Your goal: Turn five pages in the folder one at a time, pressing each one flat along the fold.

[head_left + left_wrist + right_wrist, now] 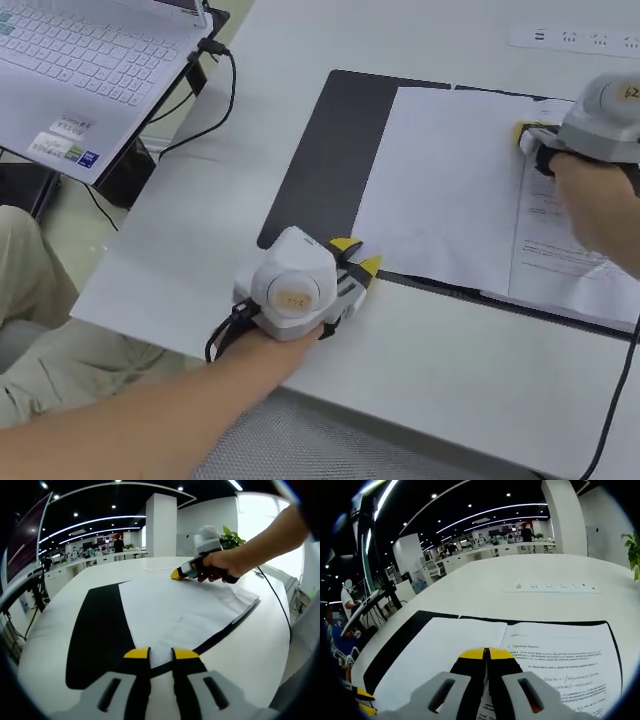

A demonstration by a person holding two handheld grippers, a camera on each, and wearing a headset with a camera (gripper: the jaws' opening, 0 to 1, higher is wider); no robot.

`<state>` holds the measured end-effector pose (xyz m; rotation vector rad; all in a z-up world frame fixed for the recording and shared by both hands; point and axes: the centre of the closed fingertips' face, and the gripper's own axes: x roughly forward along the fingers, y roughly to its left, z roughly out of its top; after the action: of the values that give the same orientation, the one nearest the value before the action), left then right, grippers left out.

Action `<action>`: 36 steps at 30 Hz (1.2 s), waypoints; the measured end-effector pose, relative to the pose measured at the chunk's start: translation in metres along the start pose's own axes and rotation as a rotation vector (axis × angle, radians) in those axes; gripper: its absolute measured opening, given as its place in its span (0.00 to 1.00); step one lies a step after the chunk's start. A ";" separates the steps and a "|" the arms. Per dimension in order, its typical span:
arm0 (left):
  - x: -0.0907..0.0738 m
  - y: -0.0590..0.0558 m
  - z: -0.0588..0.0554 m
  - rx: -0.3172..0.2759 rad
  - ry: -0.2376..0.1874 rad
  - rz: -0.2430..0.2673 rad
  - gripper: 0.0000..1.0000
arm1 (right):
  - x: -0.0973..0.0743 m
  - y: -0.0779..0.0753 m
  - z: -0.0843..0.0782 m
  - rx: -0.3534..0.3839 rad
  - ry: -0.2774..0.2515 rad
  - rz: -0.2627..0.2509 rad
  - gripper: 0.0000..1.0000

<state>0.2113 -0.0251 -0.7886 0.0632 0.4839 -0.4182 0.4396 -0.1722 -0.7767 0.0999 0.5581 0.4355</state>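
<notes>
A black folder point(320, 160) lies open on the white table. A blank turned page point(440, 190) covers its left half and a printed page point(560, 250) lies on the right. My right gripper point(527, 138) is shut, with its yellow tips pressed down at the fold between the two pages point(486, 653). My left gripper point(357, 255) rests on the table at the folder's near edge. Its jaws stand slightly apart with nothing between them point(160, 653), pointing across the blank page point(175, 610) towards the right gripper point(176, 573).
A white laptop point(90, 70) sits on a stand at the far left, its black cable point(215, 110) hanging beside it. A white power strip point(575, 40) lies beyond the folder. The table's near edge point(400, 410) runs just below my left hand.
</notes>
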 end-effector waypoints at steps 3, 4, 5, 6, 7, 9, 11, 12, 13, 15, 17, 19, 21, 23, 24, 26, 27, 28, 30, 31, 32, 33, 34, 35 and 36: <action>0.000 0.000 0.000 0.000 -0.002 0.000 0.15 | 0.009 -0.005 0.004 -0.026 -0.008 -0.007 0.00; 0.000 0.000 0.000 -0.002 -0.003 0.000 0.15 | 0.010 -0.007 0.006 -0.038 -0.014 -0.011 0.00; -0.001 0.000 0.000 -0.002 -0.004 0.000 0.15 | 0.014 -0.009 0.008 -0.043 -0.017 -0.013 0.00; -0.001 0.000 0.000 -0.002 -0.005 0.000 0.15 | 0.017 -0.010 0.010 -0.048 -0.020 -0.016 0.00; 0.000 0.000 0.000 -0.005 -0.005 0.001 0.15 | 0.021 -0.011 0.011 -0.064 -0.026 -0.019 0.00; 0.000 0.000 0.000 -0.006 -0.006 0.003 0.15 | 0.026 -0.012 0.013 -0.079 -0.033 -0.023 0.00; 0.000 0.000 0.000 -0.009 -0.006 0.004 0.15 | 0.030 -0.011 0.014 -0.087 -0.035 -0.024 0.00; 0.000 0.000 0.000 -0.010 -0.007 0.004 0.15 | 0.031 -0.012 0.015 -0.093 -0.035 -0.027 0.00; -0.001 0.001 0.000 -0.012 -0.007 0.005 0.15 | 0.033 -0.012 0.016 -0.099 -0.036 -0.028 0.00; 0.000 0.001 -0.001 -0.013 -0.008 0.005 0.15 | 0.036 -0.012 0.017 -0.113 -0.038 -0.031 0.00; 0.000 0.001 -0.001 -0.015 -0.009 0.005 0.15 | 0.037 -0.012 0.018 -0.117 -0.036 -0.031 0.00; -0.001 0.001 -0.001 -0.016 -0.009 0.005 0.15 | 0.036 -0.011 0.018 -0.136 -0.036 -0.031 0.00; -0.001 0.001 0.000 -0.018 -0.010 0.005 0.15 | 0.036 -0.011 0.017 -0.132 -0.035 -0.030 0.00; 0.000 0.001 -0.001 -0.020 -0.009 0.006 0.15 | 0.037 -0.012 0.016 -0.121 -0.039 -0.026 0.00; 0.000 0.001 -0.001 -0.019 -0.009 0.006 0.15 | 0.037 -0.012 0.016 -0.103 -0.039 -0.028 0.00; 0.000 0.001 -0.001 -0.020 -0.009 0.006 0.15 | 0.036 -0.012 0.015 -0.095 -0.038 -0.027 0.00; 0.000 0.001 -0.001 -0.020 -0.009 0.006 0.15 | 0.035 -0.011 0.014 -0.095 -0.037 -0.027 0.00; 0.000 0.001 -0.001 -0.021 -0.009 0.006 0.15 | 0.034 -0.010 0.013 -0.094 -0.035 -0.026 0.00; -0.001 0.001 -0.001 -0.022 -0.009 0.006 0.15 | 0.030 -0.008 0.012 -0.088 -0.034 -0.024 0.00; -0.001 0.001 -0.001 -0.022 -0.010 0.006 0.15 | 0.030 -0.007 0.011 -0.090 -0.034 -0.021 0.00; -0.001 0.001 -0.001 -0.023 -0.010 0.006 0.15 | 0.029 -0.007 0.010 -0.089 -0.034 -0.020 0.00; -0.001 0.001 -0.001 -0.023 -0.009 0.006 0.15 | 0.028 -0.007 0.009 -0.090 -0.033 -0.017 0.00; -0.001 0.001 -0.001 -0.023 -0.009 0.006 0.15 | 0.028 -0.006 0.008 -0.087 -0.032 -0.015 0.00; -0.001 0.001 -0.001 -0.024 -0.009 0.006 0.15 | 0.024 -0.004 0.007 -0.083 -0.033 -0.011 0.00; -0.001 0.001 -0.001 -0.024 -0.009 0.006 0.15 | 0.022 -0.003 0.006 -0.081 -0.033 -0.009 0.00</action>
<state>0.2110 -0.0237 -0.7890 0.0396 0.4801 -0.4066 0.4603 -0.1652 -0.7827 0.0265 0.5079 0.4467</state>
